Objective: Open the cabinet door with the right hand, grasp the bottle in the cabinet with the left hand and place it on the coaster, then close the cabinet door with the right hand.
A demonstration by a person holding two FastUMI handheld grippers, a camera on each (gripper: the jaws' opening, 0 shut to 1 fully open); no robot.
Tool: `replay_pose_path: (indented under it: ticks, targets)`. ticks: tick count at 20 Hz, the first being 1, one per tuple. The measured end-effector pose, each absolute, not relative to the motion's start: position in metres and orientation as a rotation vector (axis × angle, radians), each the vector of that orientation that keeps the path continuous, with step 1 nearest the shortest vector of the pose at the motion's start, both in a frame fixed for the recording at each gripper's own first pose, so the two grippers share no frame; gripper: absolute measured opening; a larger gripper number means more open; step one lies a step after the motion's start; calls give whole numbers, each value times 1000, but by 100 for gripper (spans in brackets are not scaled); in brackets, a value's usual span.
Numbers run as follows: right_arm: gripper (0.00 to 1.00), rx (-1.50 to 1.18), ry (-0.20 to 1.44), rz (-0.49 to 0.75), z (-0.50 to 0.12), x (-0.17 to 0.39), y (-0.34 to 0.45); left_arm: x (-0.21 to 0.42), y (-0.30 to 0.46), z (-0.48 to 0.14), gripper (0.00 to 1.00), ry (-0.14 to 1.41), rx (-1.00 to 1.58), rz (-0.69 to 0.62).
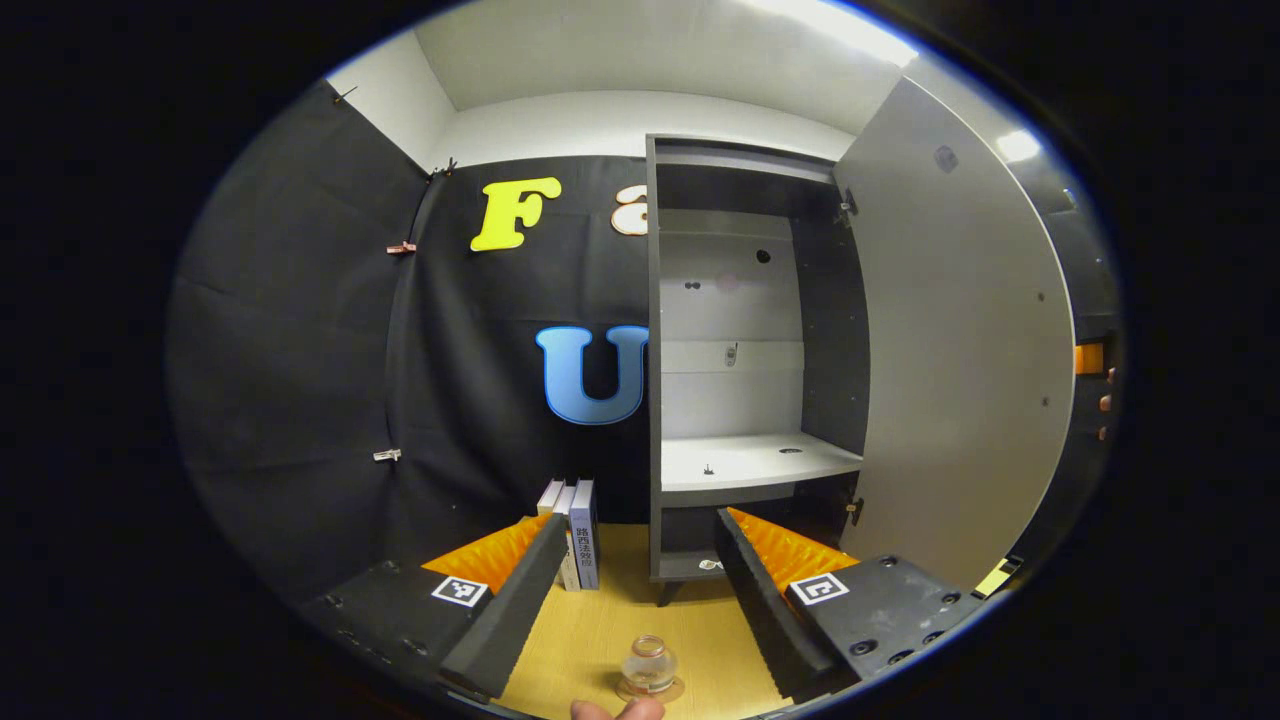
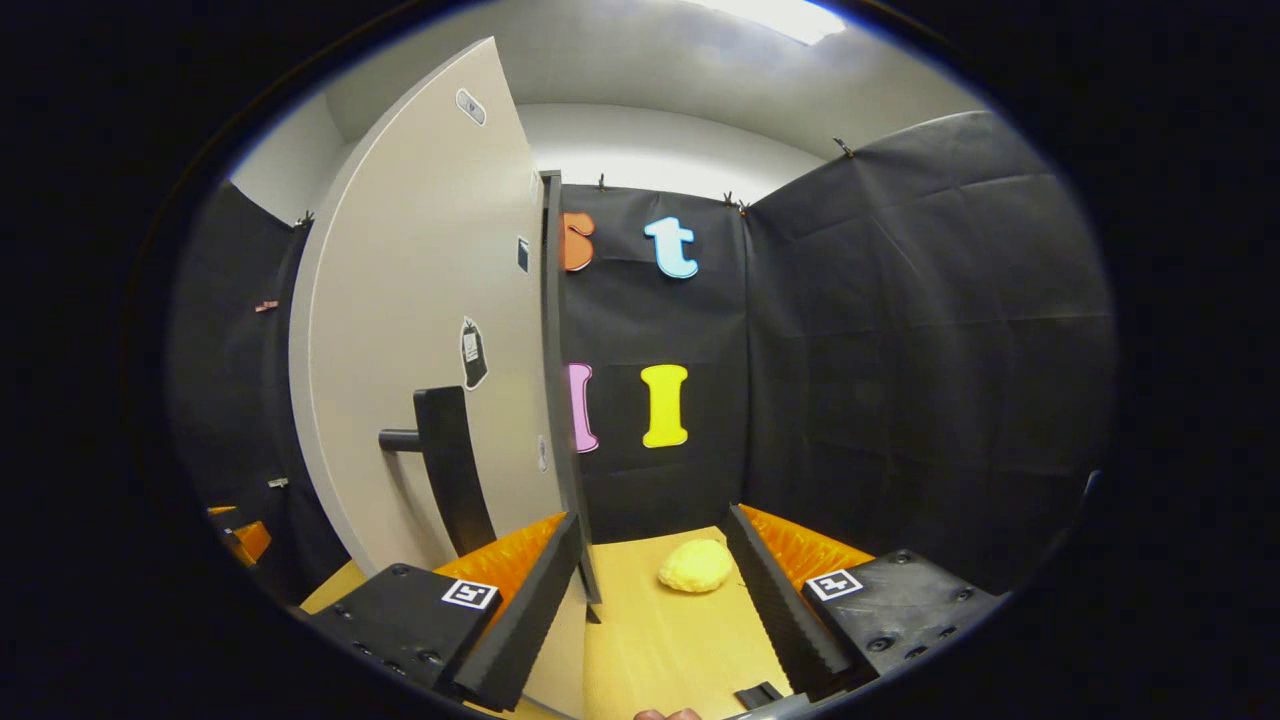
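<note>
Both grippers, left (image 1: 640,585) and right (image 2: 660,600), gape empty; swinging my cabinet door (image 2: 420,330) shut carelessly could topple the bottle (image 1: 649,665).

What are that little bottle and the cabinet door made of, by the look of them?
Bottle: clear, glossy, you see the tabletop through it, so probably glass, maybe clear plastic. Door: flat, matte pale-grey panel with a thin edge, likely laminated board. Its handle looks like matte dark metal or plastic.

Between the left gripper's (image 1: 640,600) fingers, the glass bottle (image 1: 649,664) hides most of its coaster (image 1: 650,689); a fingertip (image 1: 615,710) below is cropped.
</note>
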State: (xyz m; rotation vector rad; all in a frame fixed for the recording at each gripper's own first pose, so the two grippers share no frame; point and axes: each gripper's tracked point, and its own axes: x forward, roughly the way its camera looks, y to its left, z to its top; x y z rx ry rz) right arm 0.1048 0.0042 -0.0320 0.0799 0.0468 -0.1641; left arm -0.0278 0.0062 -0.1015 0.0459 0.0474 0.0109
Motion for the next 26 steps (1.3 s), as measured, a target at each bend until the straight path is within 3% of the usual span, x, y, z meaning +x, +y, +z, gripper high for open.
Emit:
replay_pose_path:
  ticks: [7, 17, 26]
  targets:
    - [96, 139, 58, -46, -34, 107, 47, -29, 11, -101, 94, 49, 41, 21]
    - [97, 114, 124, 253, -48, 91, 108, -30, 11, -95, 94, 39, 53, 30]
    - [98, 100, 129, 280, -48, 88, 115, -35, 11, -94, 93, 39, 60, 35]
